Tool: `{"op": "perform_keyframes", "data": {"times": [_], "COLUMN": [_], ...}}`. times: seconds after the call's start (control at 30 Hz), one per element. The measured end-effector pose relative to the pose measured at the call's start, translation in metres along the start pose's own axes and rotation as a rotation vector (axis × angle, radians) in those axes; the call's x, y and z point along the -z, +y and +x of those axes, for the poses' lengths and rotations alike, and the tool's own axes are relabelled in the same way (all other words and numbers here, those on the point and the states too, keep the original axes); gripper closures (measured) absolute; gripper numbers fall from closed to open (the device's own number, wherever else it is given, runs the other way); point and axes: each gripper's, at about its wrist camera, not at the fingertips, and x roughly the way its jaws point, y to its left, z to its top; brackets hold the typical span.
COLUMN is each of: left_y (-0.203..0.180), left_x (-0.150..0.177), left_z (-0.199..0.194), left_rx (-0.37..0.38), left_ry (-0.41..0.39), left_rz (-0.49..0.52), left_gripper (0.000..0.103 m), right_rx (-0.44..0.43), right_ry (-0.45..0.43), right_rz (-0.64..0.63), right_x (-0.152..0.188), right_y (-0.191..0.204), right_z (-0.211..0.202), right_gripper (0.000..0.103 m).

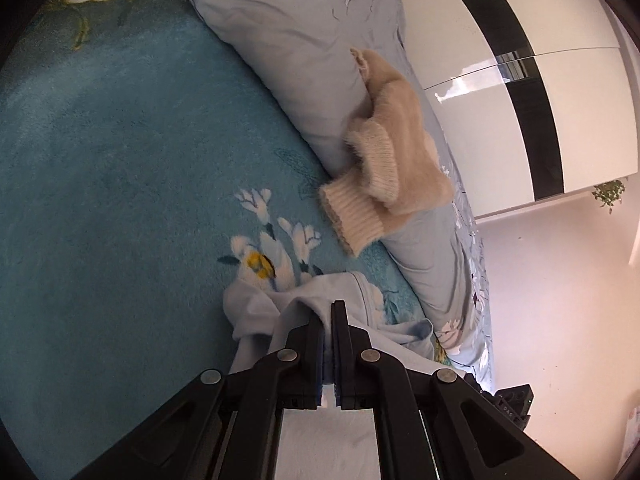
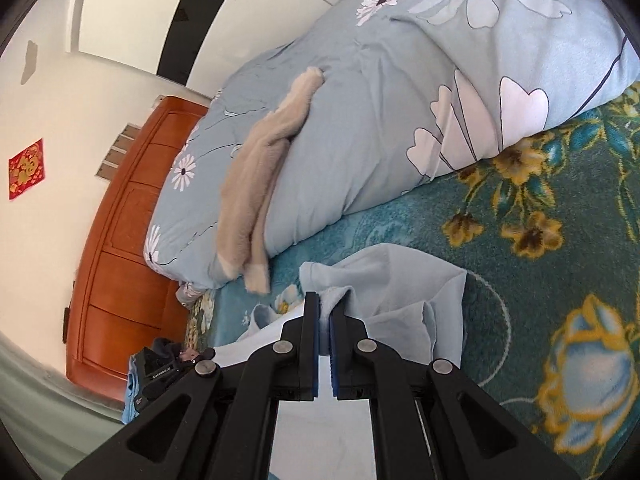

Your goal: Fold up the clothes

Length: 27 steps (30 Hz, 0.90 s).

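The bed under its teal floral blanket is your folding surface, a wide flat area that suits spreading a garment. Along its far side, from about 12 to 4 o'clock in the left view, the grey-blue duvet lies rolled back, probably to free that space. On the duvet a beige fluffy sweater is draped, one ribbed cuff hanging onto the blanket; it looks parked there, waiting its turn.

The garment you work on is the light blue garment, bunched on the blanket at 6 o'clock in both views, right at your fingertips.

Your left claw is clenched on a fold of that light blue cloth, and your right claw is clenched on another edge of it. Gripping two separate points likely lets you lift and stretch the cloth flat before folding.
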Motion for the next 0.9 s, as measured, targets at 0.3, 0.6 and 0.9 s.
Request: {"op": "perform_keyframes", "data": {"times": [0.3,0.6,0.9], "left_y": [0.012,0.004,0.042], "left_x": [-0.005,0.021,0.090], "left_z": [0.009,-0.030,-0.038], "left_rx": [0.079,-0.020,-0.129], "left_ry": [0.008,-0.016,0.124], "left_rz": [-0.070,0.062,0.126], "left_gripper": [0.065,0.044,0.043], "right_rx": [0.015,0.058,0.110], "right_ry": [0.009,-0.018,0.126], "right_rz": [0.044,-0.078,-0.082], "right_x": [-0.007,0.004,0.085], "right_y": [-0.013,0.007,-0.032], "right_z": [0.016,-0.025,-0.050], "right_gripper": [0.097,0.070,0.067]}}
